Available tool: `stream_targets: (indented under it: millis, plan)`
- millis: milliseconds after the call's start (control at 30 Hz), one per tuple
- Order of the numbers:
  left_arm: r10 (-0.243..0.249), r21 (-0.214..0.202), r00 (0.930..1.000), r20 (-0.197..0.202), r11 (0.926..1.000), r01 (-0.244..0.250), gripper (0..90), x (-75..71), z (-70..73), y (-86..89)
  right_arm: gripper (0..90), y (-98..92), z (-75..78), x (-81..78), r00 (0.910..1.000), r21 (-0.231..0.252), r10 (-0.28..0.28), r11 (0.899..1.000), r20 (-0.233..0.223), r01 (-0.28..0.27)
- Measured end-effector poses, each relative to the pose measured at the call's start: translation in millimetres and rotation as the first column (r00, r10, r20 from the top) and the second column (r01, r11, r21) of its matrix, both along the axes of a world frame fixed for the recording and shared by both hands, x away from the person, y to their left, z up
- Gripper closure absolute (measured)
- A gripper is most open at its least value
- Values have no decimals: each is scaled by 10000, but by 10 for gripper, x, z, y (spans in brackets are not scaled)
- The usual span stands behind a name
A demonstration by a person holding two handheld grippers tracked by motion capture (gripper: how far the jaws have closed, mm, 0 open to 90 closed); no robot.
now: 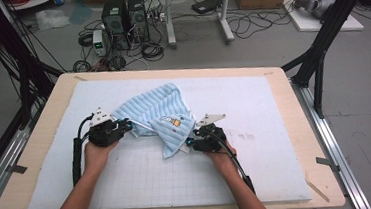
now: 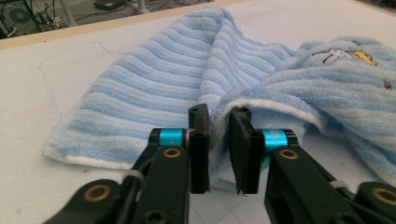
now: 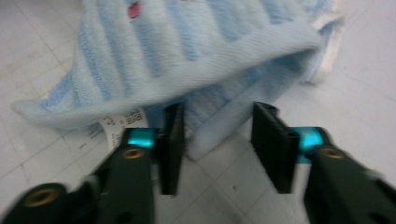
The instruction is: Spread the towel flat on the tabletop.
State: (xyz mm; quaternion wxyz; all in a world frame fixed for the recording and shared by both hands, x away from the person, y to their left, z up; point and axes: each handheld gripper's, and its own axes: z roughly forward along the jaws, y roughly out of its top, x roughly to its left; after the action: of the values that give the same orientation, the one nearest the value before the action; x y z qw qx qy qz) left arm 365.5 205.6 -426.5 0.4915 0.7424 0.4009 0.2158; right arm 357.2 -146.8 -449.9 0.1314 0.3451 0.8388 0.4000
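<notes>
From the high view, a light blue striped towel [image 1: 157, 118] lies rumpled on the white gridded mat [image 1: 258, 159] that covers the wooden worktop [image 1: 310, 140], a little left of the mat's middle. A fold with a small cartoon picture [image 1: 172, 120] sits on top and runs down to a point toward the person. The left hand-held gripper [image 1: 125, 124] meets the towel's left edge, and the right hand-held gripper [image 1: 190, 142] meets the lower tip of the fold. Both forearms come in from the bottom edge. Behind the worktop, computer towers [image 1: 125, 16] and loose cables stand on the floor.

In the left gripper view, the left hand-held gripper [image 2: 218, 140] has its jaws drawn close together, with a fold of the towel [image 2: 187, 70] and its white hem pinched between them. It is gripping the towel. The cloth spreads away in stripes over the mat [image 2: 28, 93].

In the right gripper view, the picture is blurred. The right hand-held gripper [image 3: 217, 135] has its jaws standing apart, and a hanging corner of the towel [image 3: 201, 51] sits between them. The cloth lies against the left jaw, while a clear gap remains before the other, so the jaws are not clamped on it. A white label [image 3: 122, 120] shows at the towel's edge.
</notes>
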Motion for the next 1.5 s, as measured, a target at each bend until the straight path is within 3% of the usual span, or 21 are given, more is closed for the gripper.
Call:
stream_targets:
  millis: [100, 133, 167, 300, 367, 400, 567, 600, 733, 800, 867, 900, 933, 967, 1000, 1033, 1100, 1233, 1300, 1400, 1500]
  plan:
    - [-77, 62, 10000, -37, 10000, 78, 816, 1, -3, 17, 824, 21, 16, -21, 9986, -293, 479, 9985, 223, -472]
    - [-129, 43, 9999, -29, 9999, 129, 830, 2, -11, 21, 831, 31, 51, -62, 9954, -1002, 550, 9939, 787, -470]
    - [-129, 43, 9999, -29, 9999, 129, 845, 2, -11, 21, 831, 31, 51, -62, 9954, -1002, 550, 9939, 787, -470]
    - [-134, 75, 9999, -95, 9999, 135, 858, 8, -21, 19, 830, -118, 150, -128, 9861, -1626, 161, 9866, 1654, 112]
    - [-132, 58, 9998, -113, 9999, 132, 864, 10, -23, 23, 830, -294, 236, -201, 9737, -1988, -38, 9788, 2276, 502]
    - [-120, 38, 9998, -129, 9999, 121, 864, 11, -24, 24, 830, -294, 236, -201, 9737, -1988, -38, 9788, 2276, 502]
    - [12, 72, 9997, -246, 10000, -10, 867, 26, -42, 31, 832, -544, 341, -343, 9492, -2437, -399, 9623, 3122, 1205]
    - [21, 68, 9997, -258, 10000, -20, 869, 28, -45, 33, 833, -613, 340, -398, 9377, -2900, -306, 9470, 3461, 1380]
    - [118, 180, 9994, -327, 9998, -112, 870, 35, -58, 30, 832, -670, 264, -466, 9430, -3533, 222, 9299, 3320, 1025]
    - [176, 240, 9993, -325, 9996, -169, 869, 39, -66, 32, 827, -667, 145, -527, 9598, -3874, 844, 9215, 2676, 269]
    - [293, 303, 9991, -317, 9991, -283, 867, 37, -66, 35, 822, -668, 121, -532, 9643, -3834, 1021, 9236, 2442, -6]
    - [331, 338, 9990, -311, 9989, -320, 867, 37, -62, 44, 812, -677, 118, -541, 9662, -3621, 994, 9321, 2378, -68]
    - [560, 275, 9981, -258, 9981, -553, 852, 29, -52, 57, 777, -738, 180, -541, 9654, -2617, 847, 9650, 2465, -179]
    - [560, 275, 9981, -258, 9981, -553, 829, 29, -52, 57, 777, -738, 180, -541, 9654, -2617, 847, 9650, 2465, -179]
    - [638, 182, 9976, -269, 9978, -633, 803, 28, -49, 68, 763, -844, 283, -534, 9611, -1288, 354, 9917, 2738, 2]
    - [772, 87, 9966, -298, 9970, -769, 789, 26, -44, 86, 760, -895, 331, -519, 9585, -760, 7, 9969, 2851, 219]
    - [891, 59, 9956, -303, 9960, -890, 785, 30, -46, 108, 759, -969, 396, -439, 9550, -250, -627, 9970, 2899, 731]
    - [941, 21, 9952, -256, 9956, -941, 793, 32, -43, 125, 728, -941, 429, -229, 9605, -188, -1003, 9939, 2594, 1089]
    - [869, 68, 9960, -196, 9962, -868, 825, 31, -44, 122, 683, -751, 412, -5, 9765, 76, -716, 9974, 2031, 715]
    - [726, 127, 9972, -173, 9973, -724, 853, 38, -59, 112, 654, -594, 396, 129, 9814, -70, -416, 9990, 1873, 437]
    - [700, 117, 9974, -186, 9975, -698, 860, 43, -66, 111, 587, -402, 354, 340, 9929, 325, -46, 9995, 1189, 7]
